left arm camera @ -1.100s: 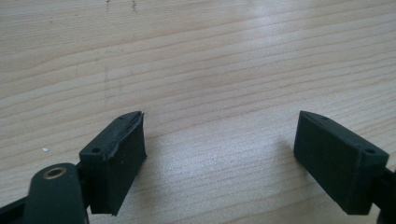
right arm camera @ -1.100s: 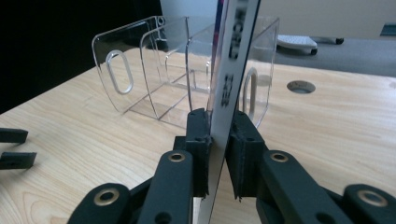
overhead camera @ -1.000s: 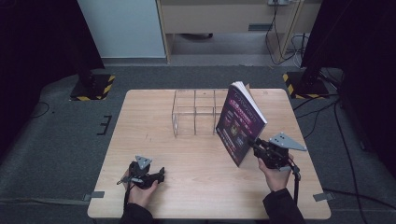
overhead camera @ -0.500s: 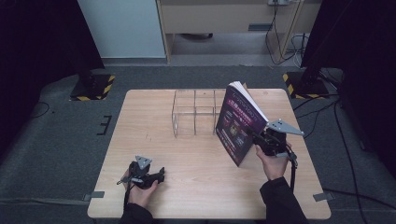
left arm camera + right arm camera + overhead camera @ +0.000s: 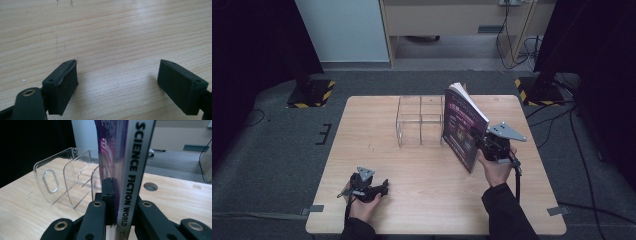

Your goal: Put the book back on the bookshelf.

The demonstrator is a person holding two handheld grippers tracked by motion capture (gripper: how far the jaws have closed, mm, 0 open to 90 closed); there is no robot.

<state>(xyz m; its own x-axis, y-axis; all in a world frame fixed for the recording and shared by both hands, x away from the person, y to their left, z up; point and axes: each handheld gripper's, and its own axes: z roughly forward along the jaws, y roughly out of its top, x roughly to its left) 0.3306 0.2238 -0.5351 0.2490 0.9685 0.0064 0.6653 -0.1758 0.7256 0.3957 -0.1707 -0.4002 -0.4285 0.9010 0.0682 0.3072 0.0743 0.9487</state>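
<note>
My right gripper is shut on a purple-covered book and holds it upright, off the table, at the right. Its jaws have just been closing tighter on the book. In the right gripper view the grey spine reads "SCIENCE FICTION WORLD" and runs up between the two black jaws of that gripper. A clear plastic rack with dividers stands just left of the book; it is also seen from the side. My left gripper rests at the near left, open and holding nothing.
The wooden table has a round hole near its far right. Yellow-black striped stand feet sit on the grey carpet beyond the far corners. A cable trails from the right gripper.
The right hand has carried the book up and a little left, toward the clear rack. The left hand has stayed where it was.
</note>
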